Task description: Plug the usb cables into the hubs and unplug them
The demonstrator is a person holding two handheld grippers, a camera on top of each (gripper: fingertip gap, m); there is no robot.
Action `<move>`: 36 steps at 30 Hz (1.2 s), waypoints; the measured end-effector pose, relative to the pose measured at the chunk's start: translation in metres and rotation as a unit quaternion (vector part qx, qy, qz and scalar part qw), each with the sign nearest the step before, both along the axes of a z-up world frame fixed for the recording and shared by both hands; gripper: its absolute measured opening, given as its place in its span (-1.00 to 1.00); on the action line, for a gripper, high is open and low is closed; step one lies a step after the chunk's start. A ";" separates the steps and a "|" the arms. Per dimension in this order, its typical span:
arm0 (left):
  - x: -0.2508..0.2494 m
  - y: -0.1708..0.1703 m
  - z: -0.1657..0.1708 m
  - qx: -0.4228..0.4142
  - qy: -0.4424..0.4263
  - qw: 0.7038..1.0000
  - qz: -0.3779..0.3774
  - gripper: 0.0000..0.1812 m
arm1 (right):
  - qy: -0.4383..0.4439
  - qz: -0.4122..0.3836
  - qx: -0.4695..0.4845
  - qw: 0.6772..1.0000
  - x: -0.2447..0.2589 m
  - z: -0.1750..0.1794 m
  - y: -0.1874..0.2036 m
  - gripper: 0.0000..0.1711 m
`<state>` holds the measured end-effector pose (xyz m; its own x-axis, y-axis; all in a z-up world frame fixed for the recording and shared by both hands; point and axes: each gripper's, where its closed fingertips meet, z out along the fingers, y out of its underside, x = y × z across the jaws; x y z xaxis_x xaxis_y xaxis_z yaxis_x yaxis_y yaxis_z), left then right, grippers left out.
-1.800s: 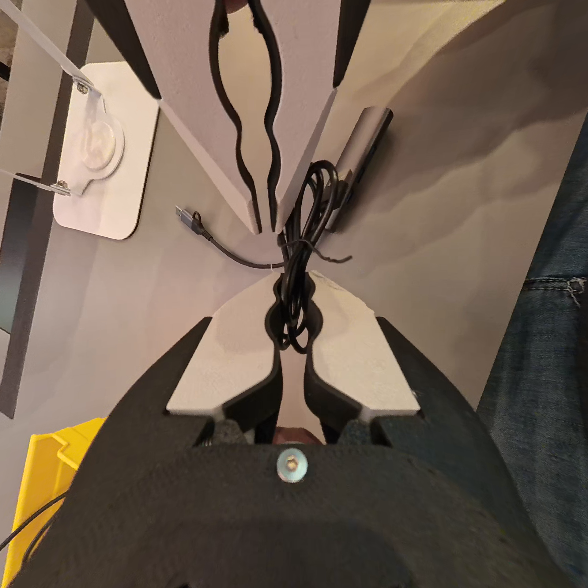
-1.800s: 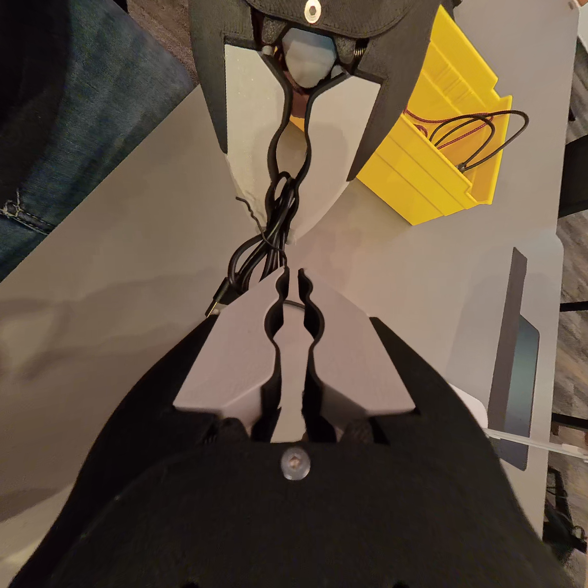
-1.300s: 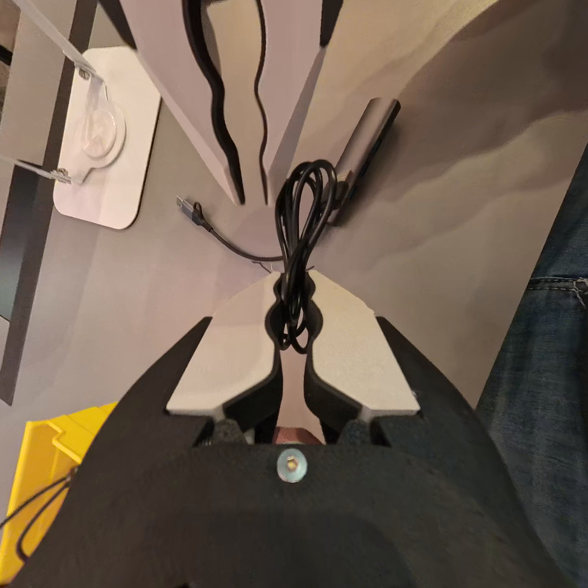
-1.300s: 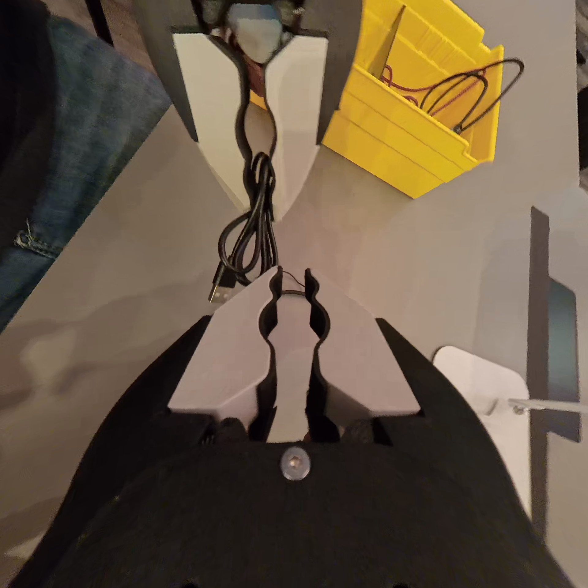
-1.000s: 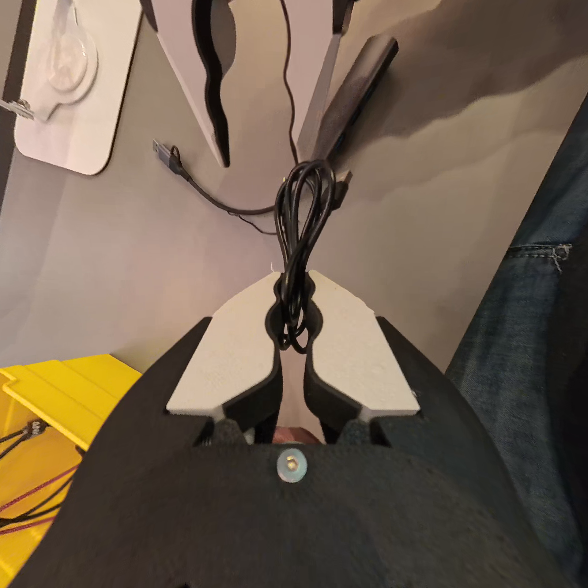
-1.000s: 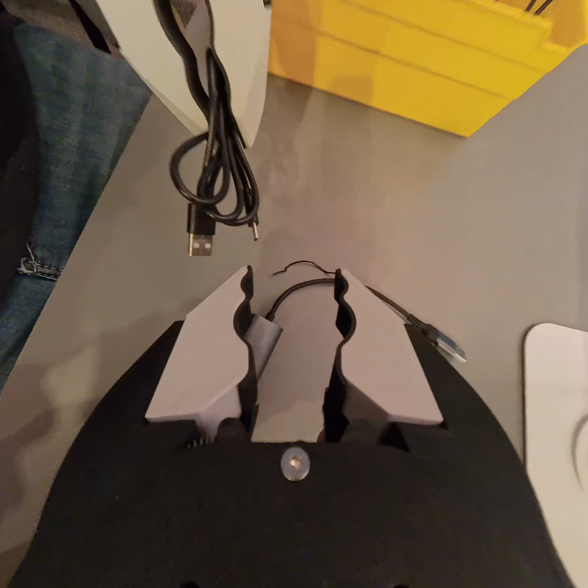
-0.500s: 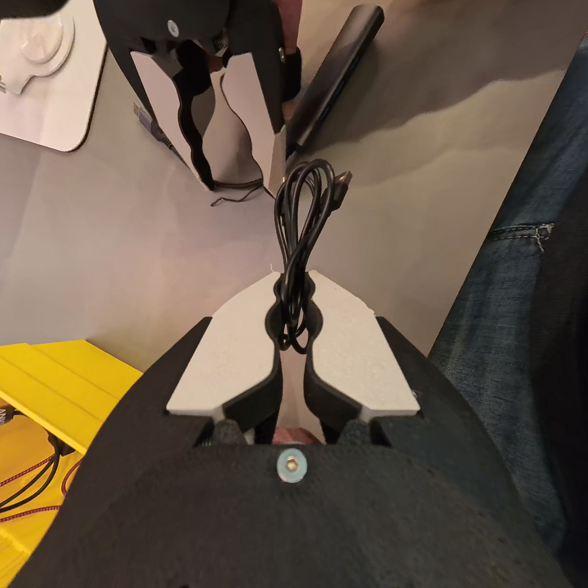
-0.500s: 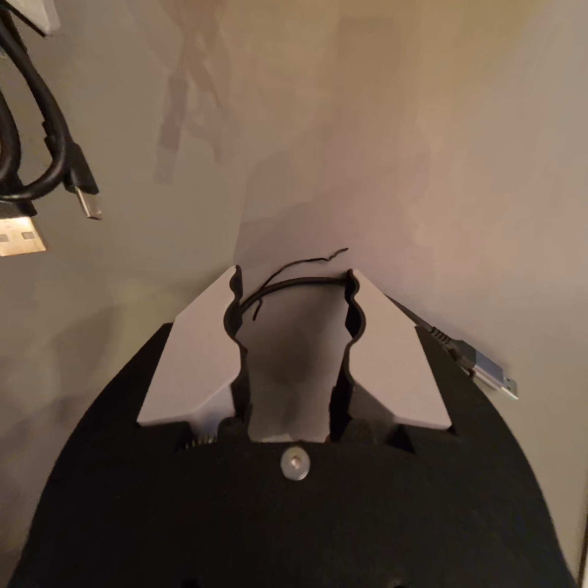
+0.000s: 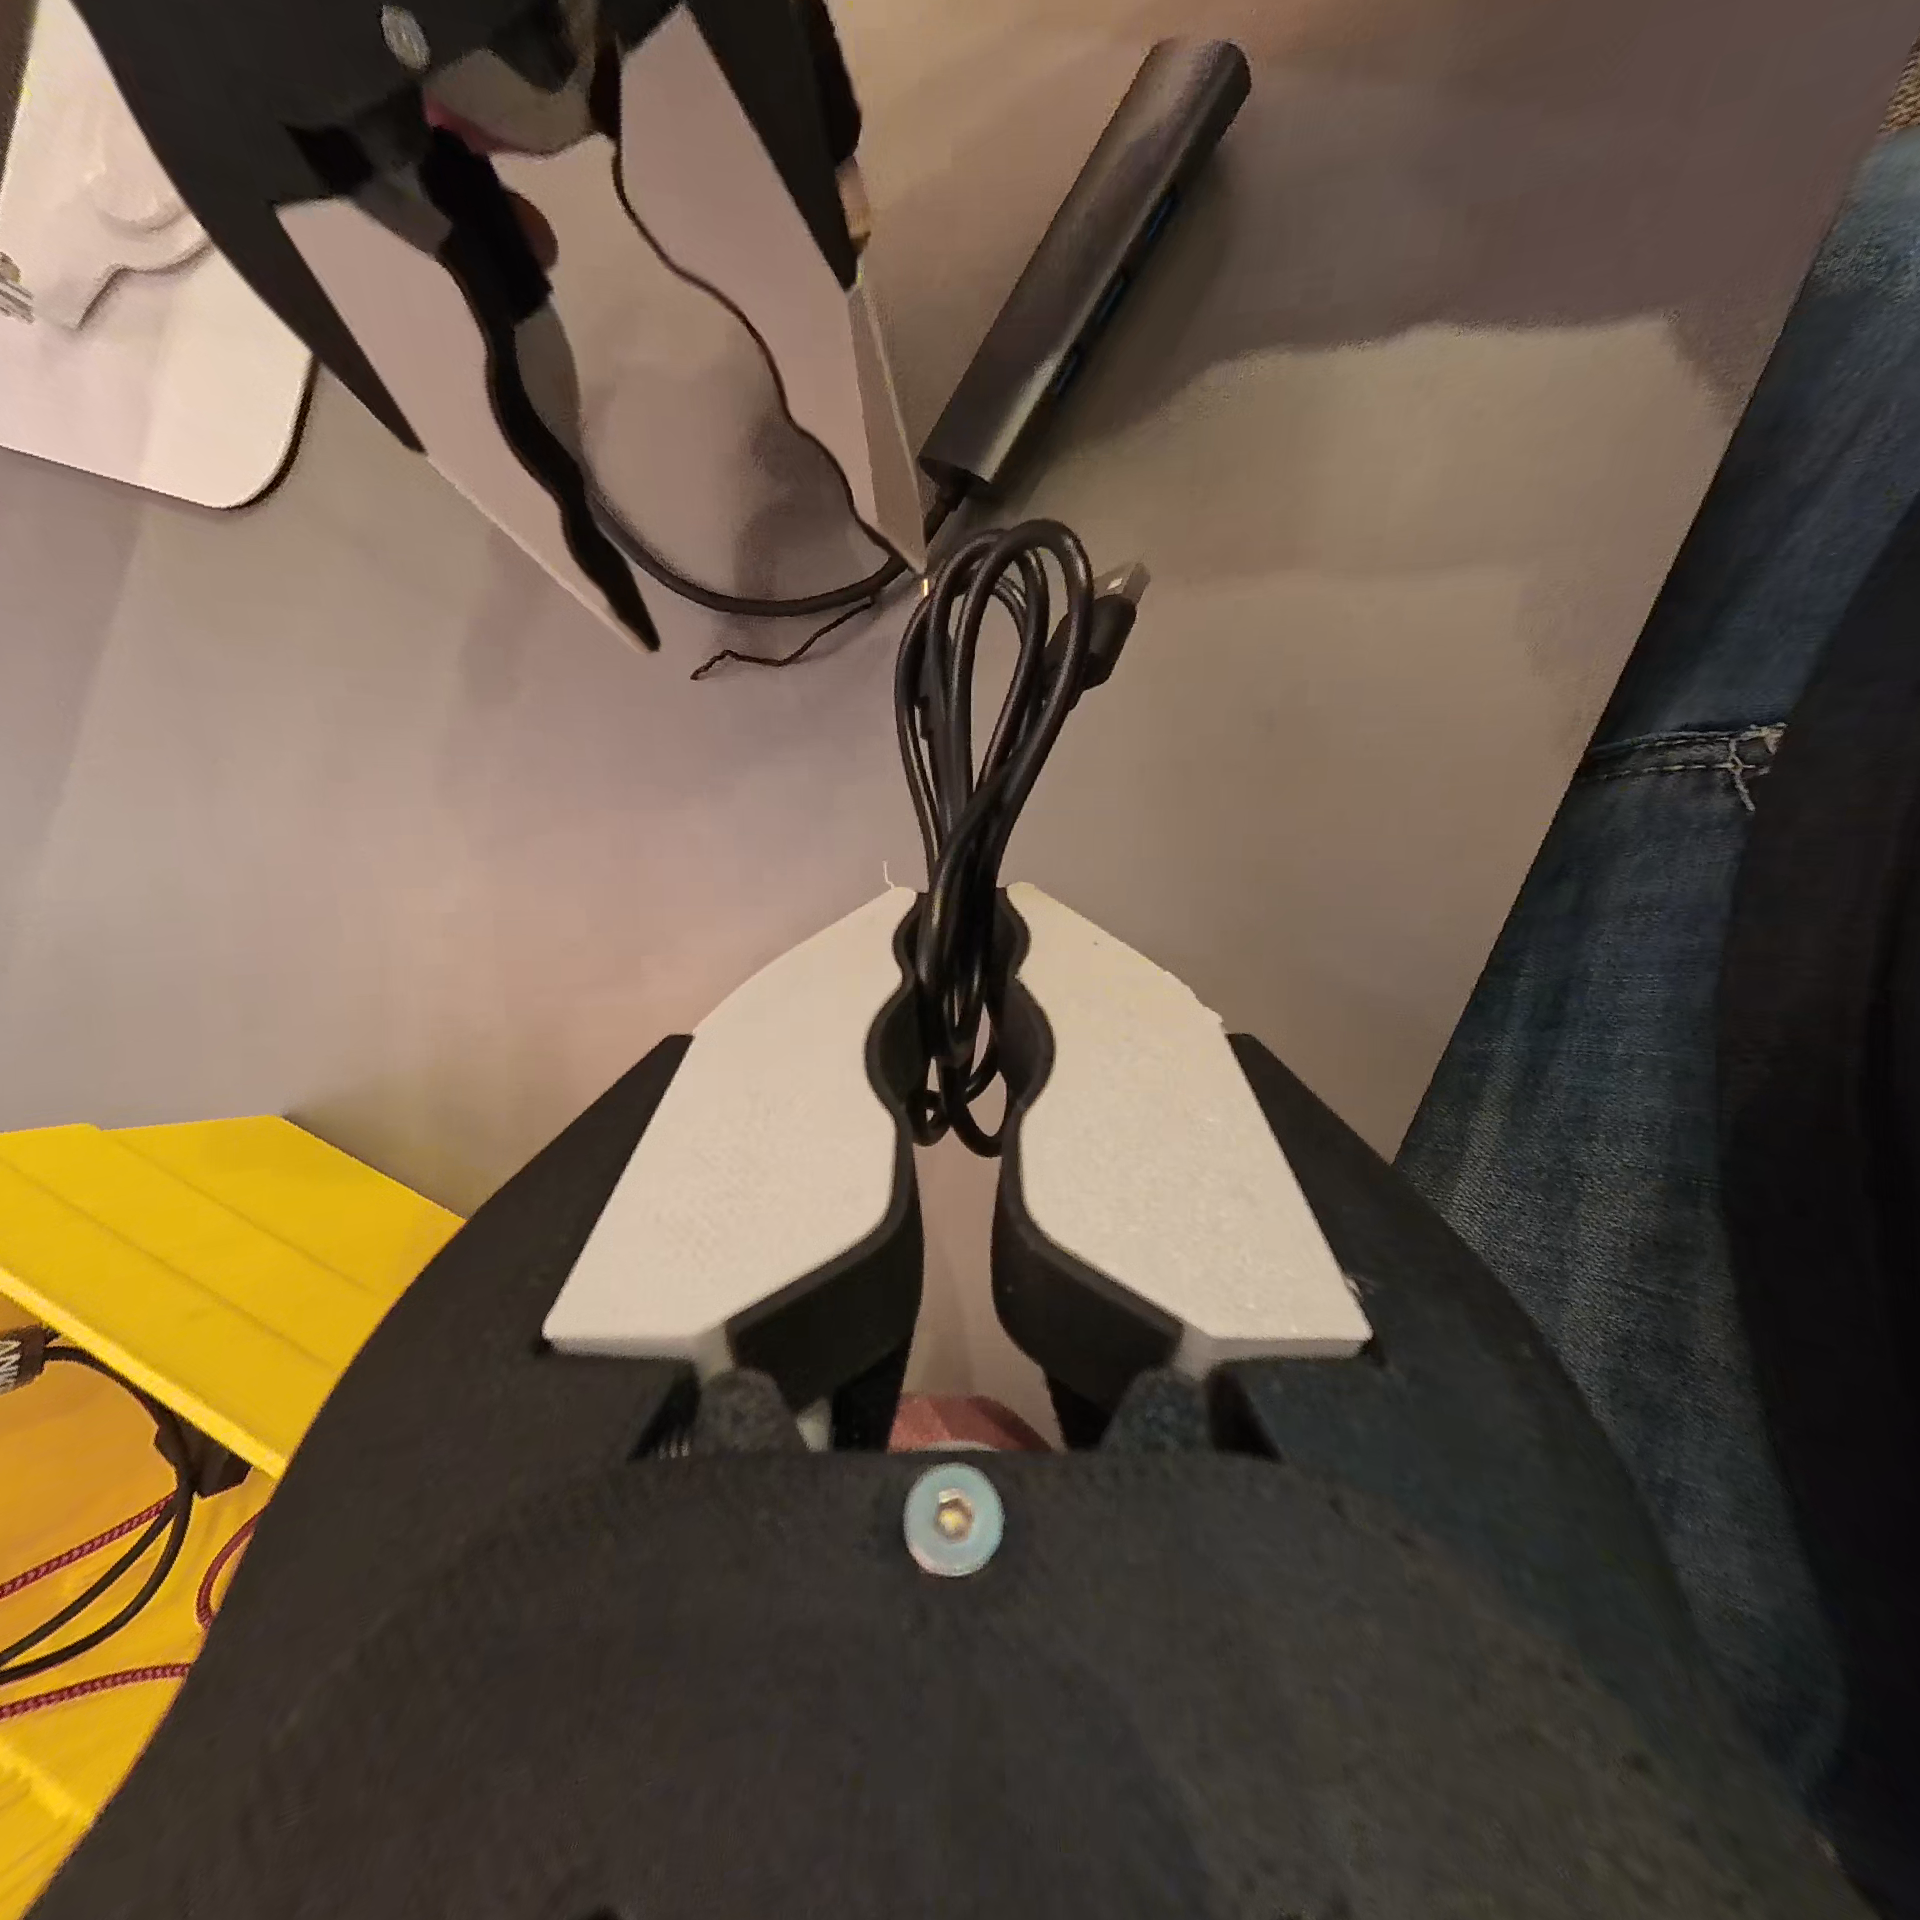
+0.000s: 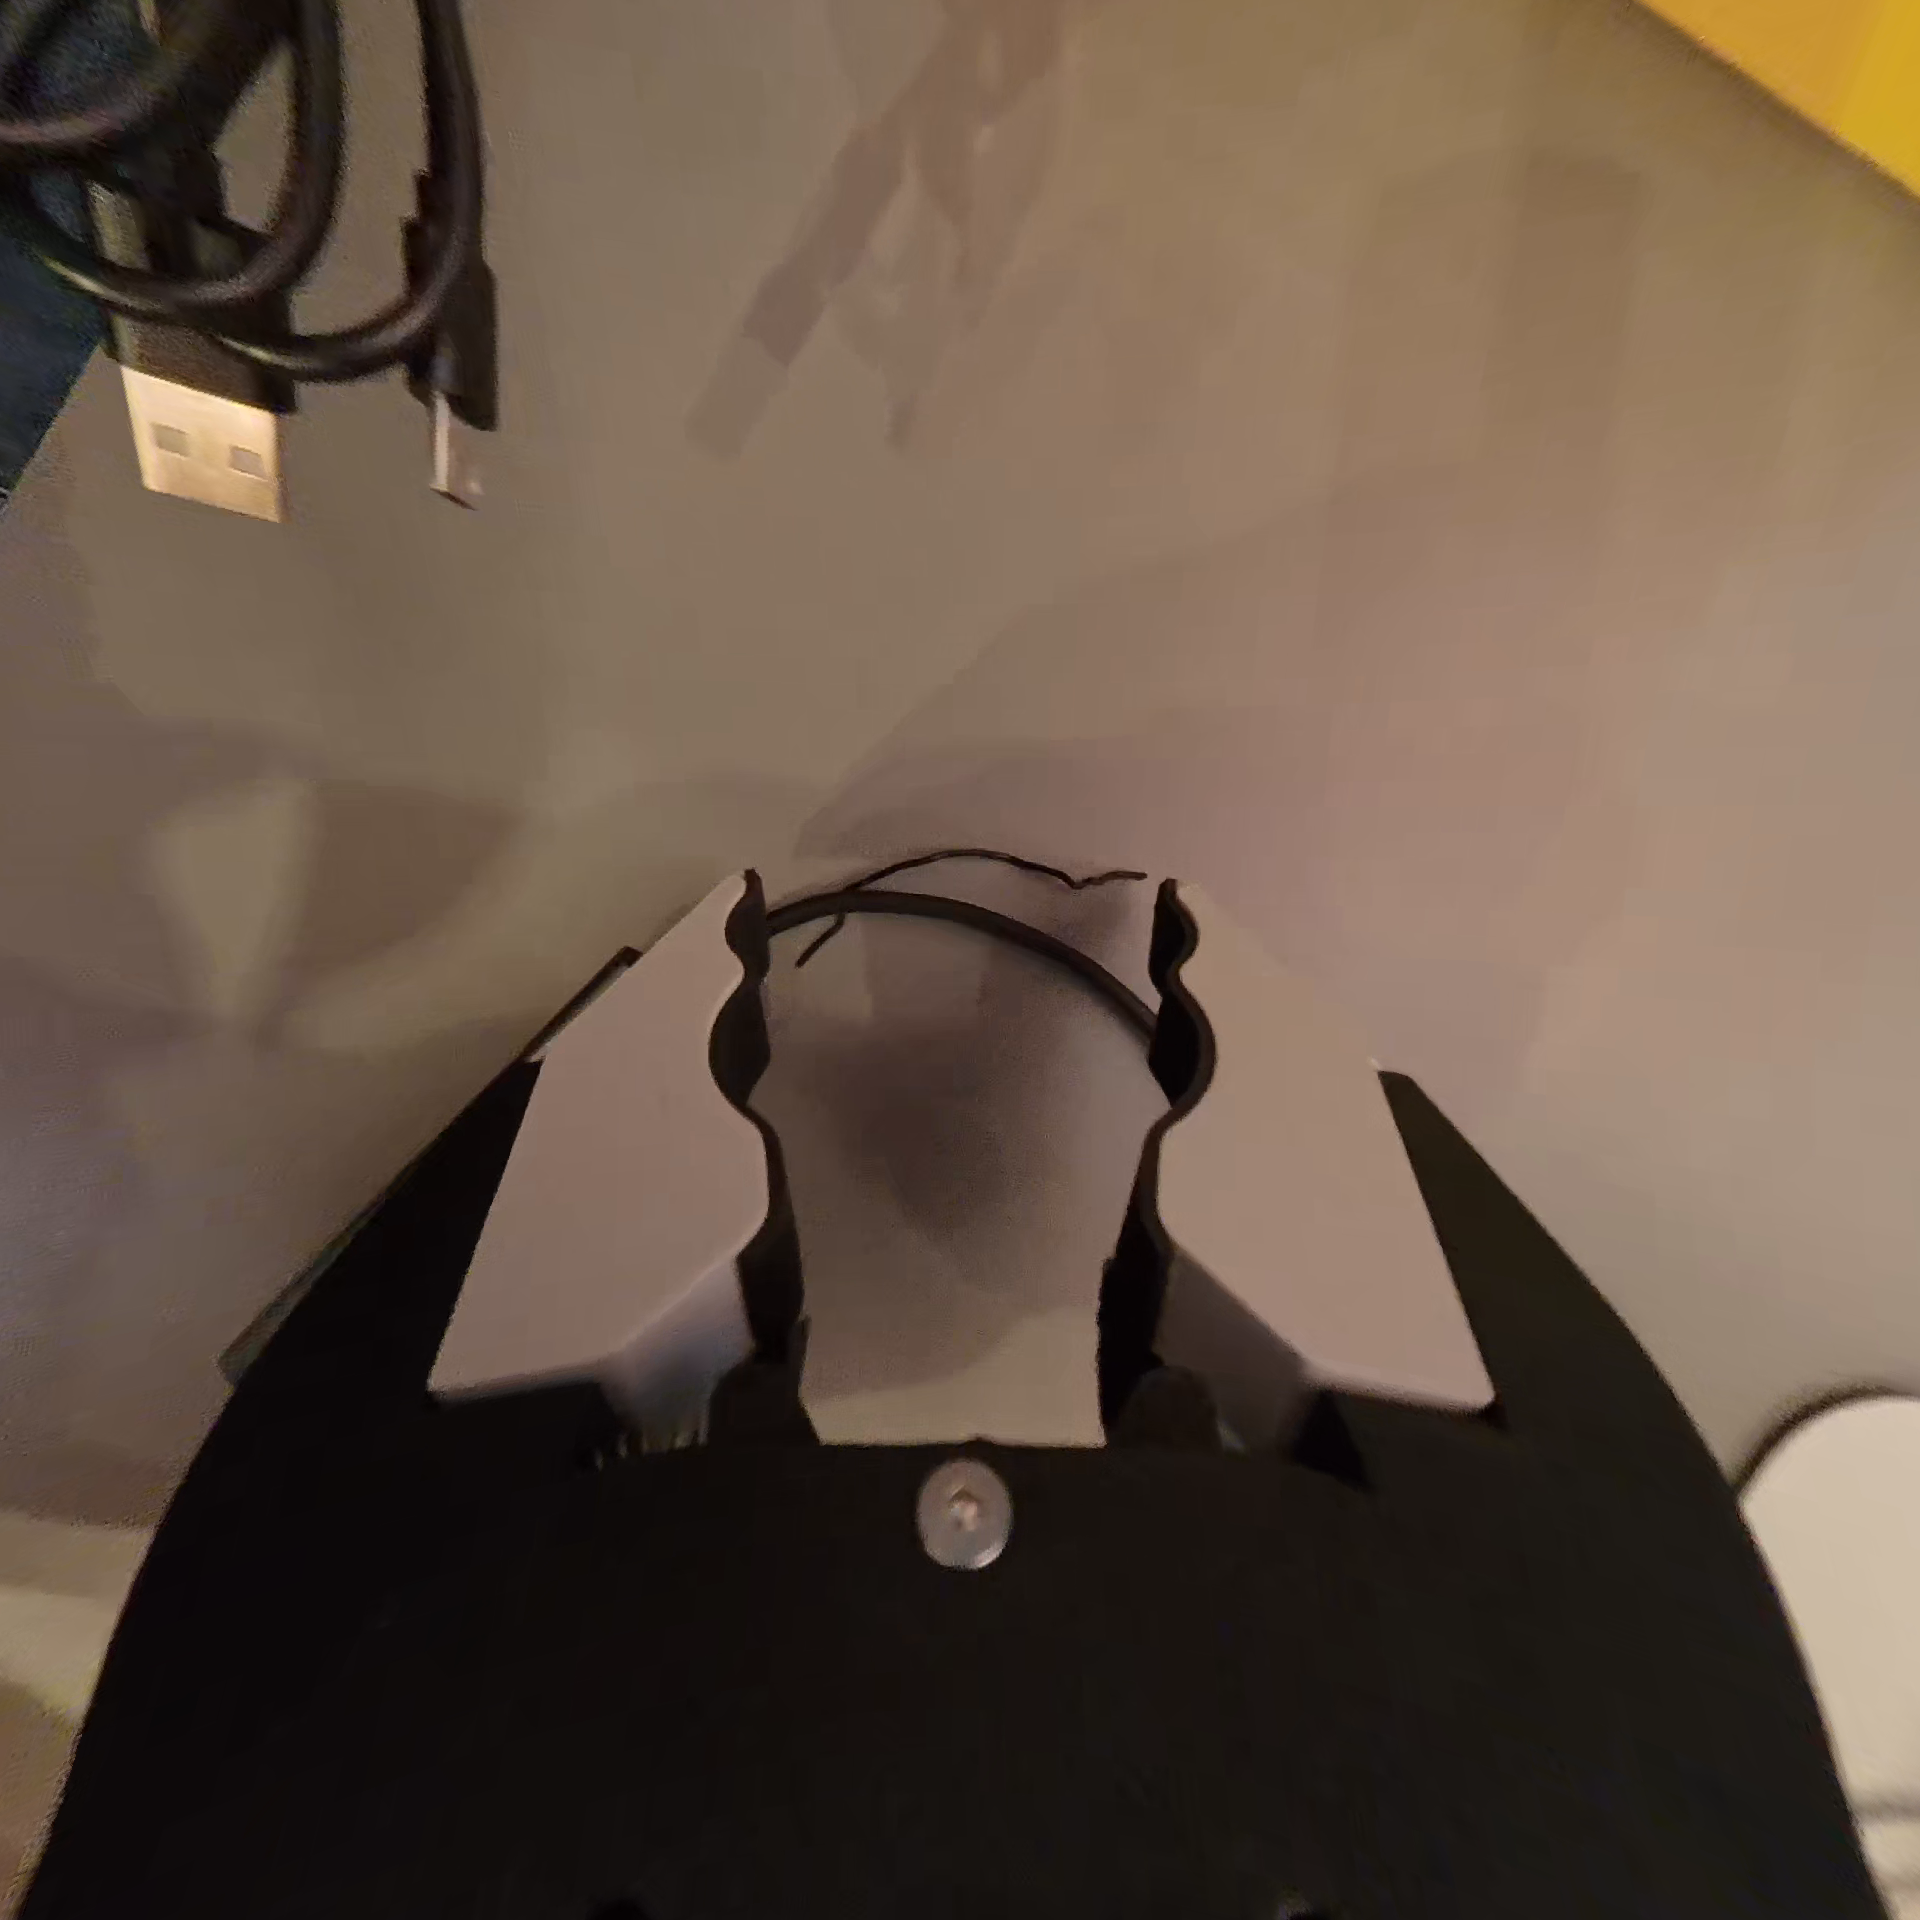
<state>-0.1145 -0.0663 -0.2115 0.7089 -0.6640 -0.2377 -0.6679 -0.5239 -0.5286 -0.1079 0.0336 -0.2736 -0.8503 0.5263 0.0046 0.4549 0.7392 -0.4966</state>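
The left gripper [image 9: 961, 904] has its fingers [image 9: 769, 1101] clamped on a bundled black usb cable [image 9: 987, 717], held above the grey bench [image 9: 312, 831], its plugs at the far end. The right gripper [image 10: 956, 894] has its fingers [image 10: 623, 1122] wide apart, tips down at the bench, straddling the thin lead [image 10: 966, 920] of the dark hub [image 9: 1091, 270], which lies at the far right.

Each wrist view looks forward and down along its own tool, close above the grey surface [image 9: 312, 831]. They face each other; both show the coiled black cable [image 9: 987, 707] and hub lead [image 10: 966, 920].
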 end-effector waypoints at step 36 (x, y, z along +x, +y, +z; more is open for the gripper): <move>-0.018 0.024 -0.059 0.005 0.095 0.988 0.118 -0.87 | 0.048 -0.169 -0.105 0.979 -0.015 0.009 -0.010 -1.00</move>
